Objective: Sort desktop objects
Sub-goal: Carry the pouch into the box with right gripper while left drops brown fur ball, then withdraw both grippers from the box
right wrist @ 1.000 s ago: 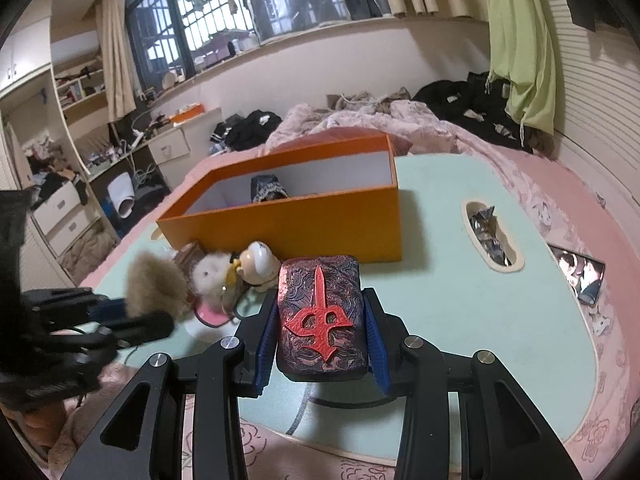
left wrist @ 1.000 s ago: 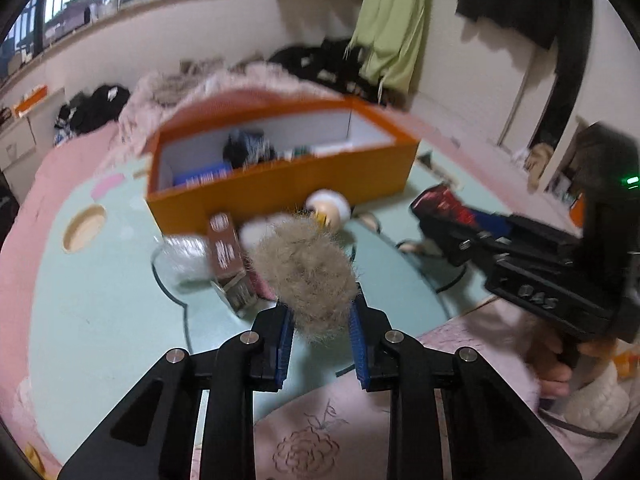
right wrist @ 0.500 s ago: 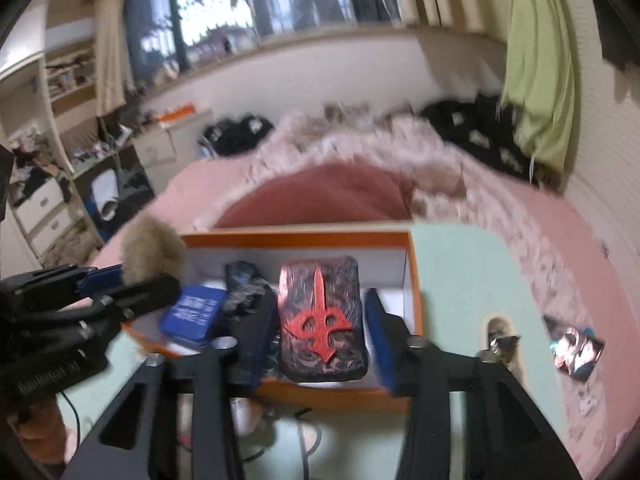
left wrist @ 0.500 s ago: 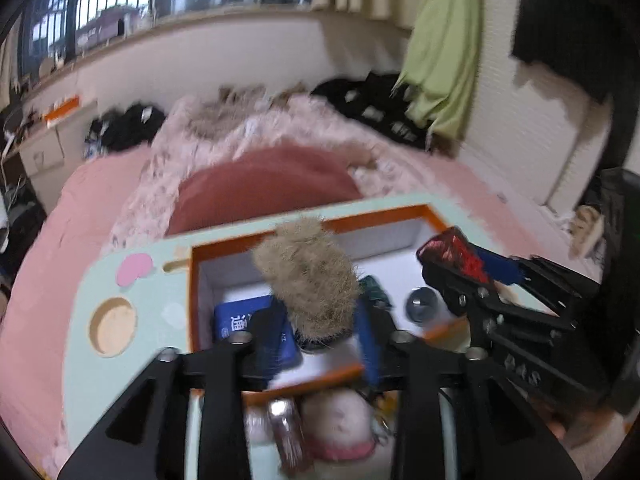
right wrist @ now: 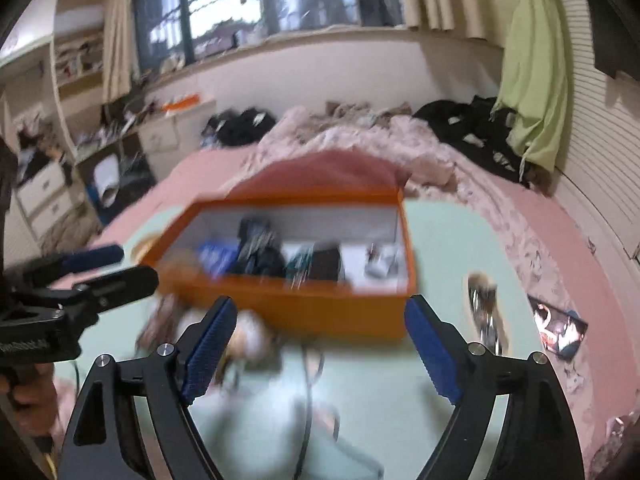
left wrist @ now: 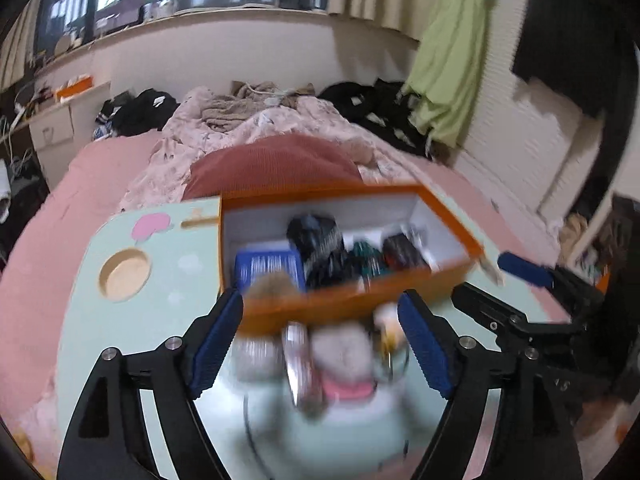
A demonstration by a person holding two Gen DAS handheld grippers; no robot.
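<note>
An orange box [left wrist: 352, 304] with a white inside stands on the mint-green table [left wrist: 160, 292]; it also shows in the right wrist view [right wrist: 320, 312]. Inside lie a brown fur ball [left wrist: 272, 286], a blue packet [left wrist: 266, 266], dark bundles and a dark red-marked case [left wrist: 402, 252]. My left gripper [left wrist: 320, 344] is open and empty just before the box's near wall. My right gripper [right wrist: 320, 354] is open and empty, also in front of the box. Both views are blurred.
Loose items lie on the table in front of the box: a white and pink plush [left wrist: 344, 360], a small brown box [left wrist: 298, 356], a cable. A round cup hole [left wrist: 125, 274] is at the left. A bed with clothes lies behind.
Both grippers opened. The fur ball left my left gripper and the dark case left my right gripper; both now lie in the box. Both grippers have pulled back toward the table's near side.
</note>
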